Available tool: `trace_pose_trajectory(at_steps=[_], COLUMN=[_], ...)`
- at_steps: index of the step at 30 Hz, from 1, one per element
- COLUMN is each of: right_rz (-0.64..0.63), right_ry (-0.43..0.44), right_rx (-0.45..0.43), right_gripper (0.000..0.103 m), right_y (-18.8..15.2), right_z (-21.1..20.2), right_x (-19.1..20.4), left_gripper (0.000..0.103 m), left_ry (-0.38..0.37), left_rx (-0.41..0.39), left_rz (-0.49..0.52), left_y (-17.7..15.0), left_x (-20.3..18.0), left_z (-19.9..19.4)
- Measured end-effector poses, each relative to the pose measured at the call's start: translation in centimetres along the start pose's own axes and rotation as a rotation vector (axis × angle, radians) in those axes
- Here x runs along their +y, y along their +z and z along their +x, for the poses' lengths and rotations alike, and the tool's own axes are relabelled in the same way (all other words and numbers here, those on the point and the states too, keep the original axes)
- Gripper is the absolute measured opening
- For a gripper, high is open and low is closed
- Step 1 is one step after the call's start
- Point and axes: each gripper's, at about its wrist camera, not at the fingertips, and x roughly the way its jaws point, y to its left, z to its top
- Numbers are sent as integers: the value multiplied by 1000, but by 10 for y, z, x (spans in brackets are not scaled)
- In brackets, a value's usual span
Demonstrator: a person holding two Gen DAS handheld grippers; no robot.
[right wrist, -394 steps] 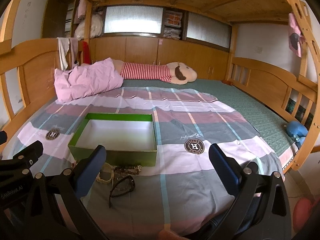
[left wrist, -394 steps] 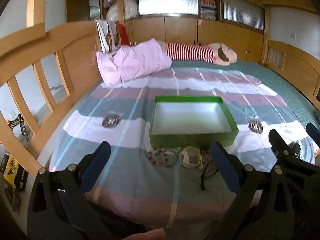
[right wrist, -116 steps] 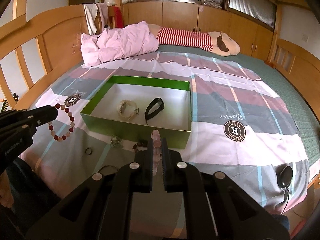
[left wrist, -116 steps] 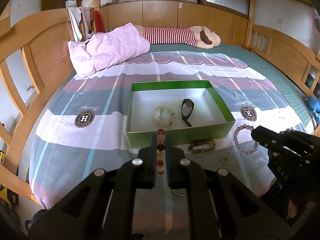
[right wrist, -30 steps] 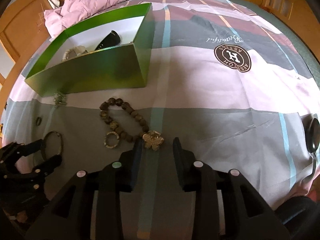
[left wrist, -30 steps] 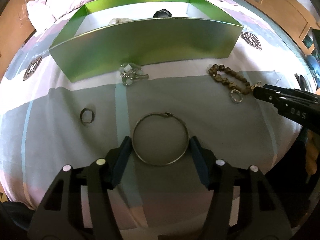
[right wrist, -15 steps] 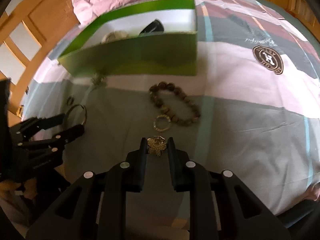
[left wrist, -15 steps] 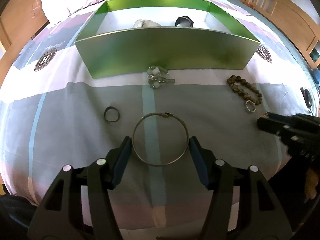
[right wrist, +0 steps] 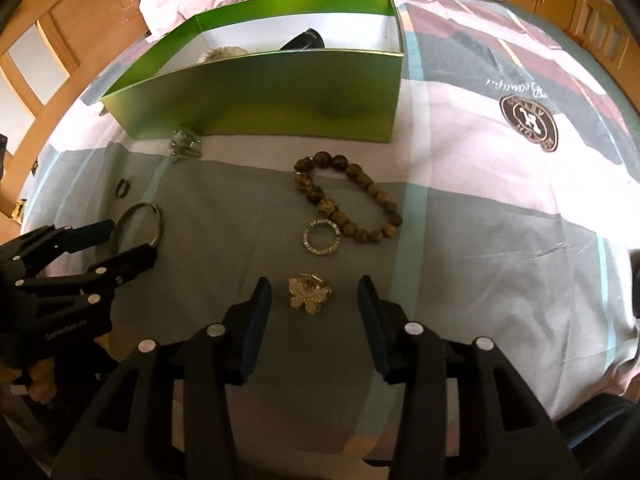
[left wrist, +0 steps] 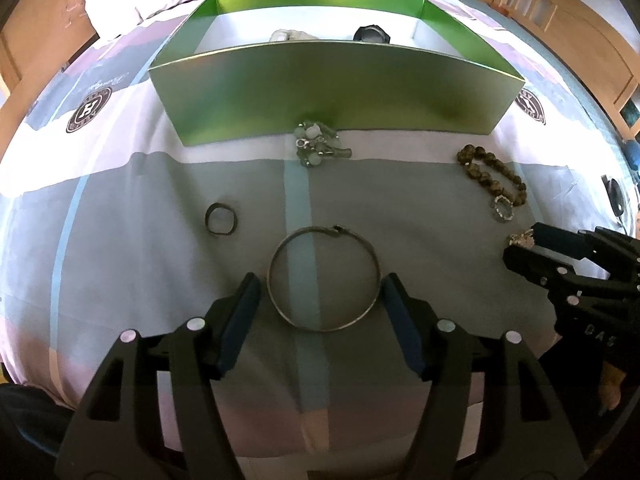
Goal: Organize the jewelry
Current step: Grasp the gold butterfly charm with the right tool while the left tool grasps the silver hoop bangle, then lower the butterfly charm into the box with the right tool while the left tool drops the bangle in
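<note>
Metal, thin and stiff, the bangle (left wrist: 323, 278) lies flat on the bed between my wide left tongs (left wrist: 322, 304); I judge it light and slippery, best pinched across its rim. My right tongs (right wrist: 314, 308), also wide, straddle the flower brooch (right wrist: 310, 294); beyond lies the green box (left wrist: 332, 92).

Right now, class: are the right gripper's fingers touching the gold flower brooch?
Apart. The right wrist view shows grey bedsheet between the brooch and each finger of the right gripper.
</note>
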Motion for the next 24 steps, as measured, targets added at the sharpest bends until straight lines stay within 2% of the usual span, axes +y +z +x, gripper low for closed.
trace_pose_trajectory(at_steps=[3, 7, 8, 9, 10, 16, 21, 24], right_rz=[-20, -38, -44, -51, -56, -43, -29, -18], right_ry=[-25, -54, -53, -48, -49, -40, -55, -33], right_rx=[-7, -24, -30, -34, -37, -53, -184, -321], right_gripper=[45, 44, 37, 31, 22, 21, 21, 21], right_y=[0, -2, -2, -3, -3, 2, 19, 34], right_z=[2, 3, 3, 3, 2, -9, -68, -124], right_x=[6, 9, 11, 11, 13, 14, 17, 18], left_gripper=[69, 69, 67, 60, 60, 60, 60, 60], left_ry=[-7, 24, 28, 29, 24, 43, 74, 69], left_rx=[1, 0, -6, -13, -17, -48, -181, -298], left_rz=[8, 41, 44, 44, 39, 28, 11, -3], left_y=[0, -3, -3, -3, -3, -1, 14, 28], left_x=[-3, -11, -11, -11, -10, -7, -4, -2], left_z=[0, 4, 4, 3, 3, -10, -67, -116])
